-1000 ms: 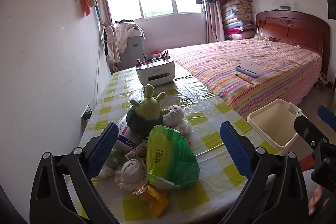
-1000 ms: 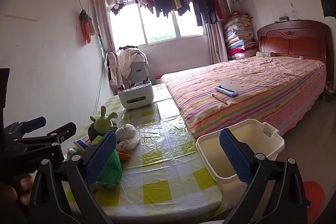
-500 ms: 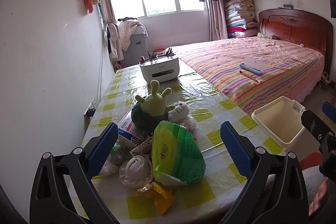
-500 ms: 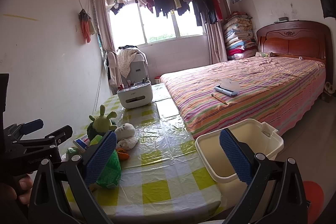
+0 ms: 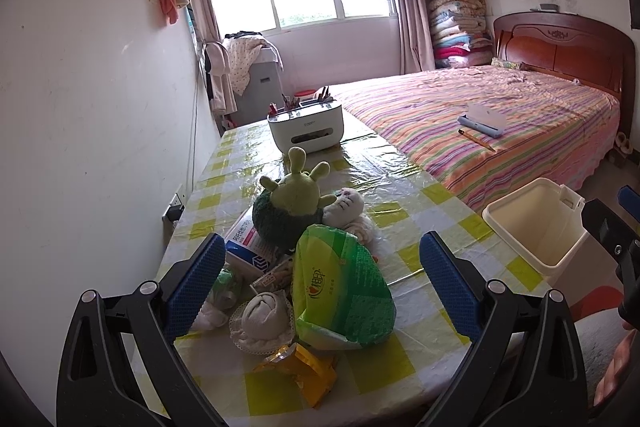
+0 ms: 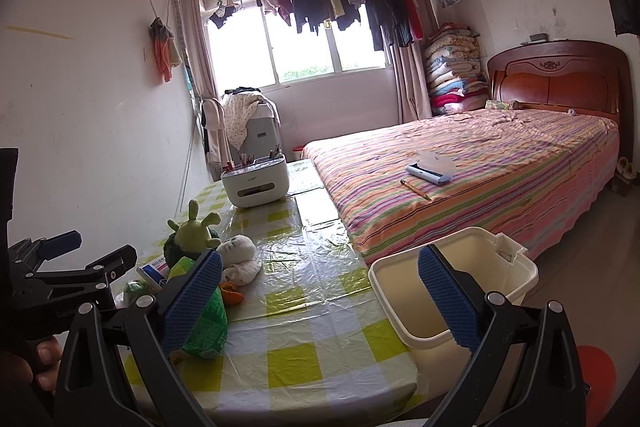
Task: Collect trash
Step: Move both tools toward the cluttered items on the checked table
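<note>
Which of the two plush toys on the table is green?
The horned plush toy nearer the wall is green; the plush toy leaning against it is white.

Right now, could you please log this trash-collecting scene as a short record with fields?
left gripper: open, empty, over the clutter
right gripper: open, empty, between table and bin
bin: cream, open, looks empty, beside the table's right edge
table: green-checked plastic cover
trash: green wrapper, yellow wrapper, crumpled tissue
not trash: green plush, white plush
progress: nothing picked up yet
</note>
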`<state>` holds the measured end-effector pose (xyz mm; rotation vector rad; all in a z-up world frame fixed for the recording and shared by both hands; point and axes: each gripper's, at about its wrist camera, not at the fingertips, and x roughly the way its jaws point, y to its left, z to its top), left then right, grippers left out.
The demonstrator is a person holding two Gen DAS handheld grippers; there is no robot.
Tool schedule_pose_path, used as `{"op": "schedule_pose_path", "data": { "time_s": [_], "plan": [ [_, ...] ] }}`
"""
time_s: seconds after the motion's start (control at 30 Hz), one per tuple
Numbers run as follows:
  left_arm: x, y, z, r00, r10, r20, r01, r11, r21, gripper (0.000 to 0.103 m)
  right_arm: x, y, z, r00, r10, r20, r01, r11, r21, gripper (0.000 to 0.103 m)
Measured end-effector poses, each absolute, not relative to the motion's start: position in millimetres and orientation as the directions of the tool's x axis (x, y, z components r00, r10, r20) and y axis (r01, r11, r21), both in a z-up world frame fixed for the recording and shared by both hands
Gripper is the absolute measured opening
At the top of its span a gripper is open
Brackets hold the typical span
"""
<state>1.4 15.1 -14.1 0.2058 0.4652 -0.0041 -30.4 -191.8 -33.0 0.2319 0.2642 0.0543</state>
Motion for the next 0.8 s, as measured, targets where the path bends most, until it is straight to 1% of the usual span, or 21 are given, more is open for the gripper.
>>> {"op": "schedule_pose_path", "data": {
  "time_s": [0.4,0.8],
  "plan": [
    [2.7,15.3,-16.7,0.887,0.045,-0.459,0.056,0.977,0.204,0.096,-27.0,-193.9,-33.4,0.959,0.091,-0.268,-0.027,0.972,0.234,0.096],
    [4.7,16.8,-18.8,0.884,0.049,-0.466,0.054,0.977,0.206,0.096,-27.2,-192.9,-35.1,0.961,0.094,-0.260,-0.030,0.971,0.238,0.096]
  ]
}}
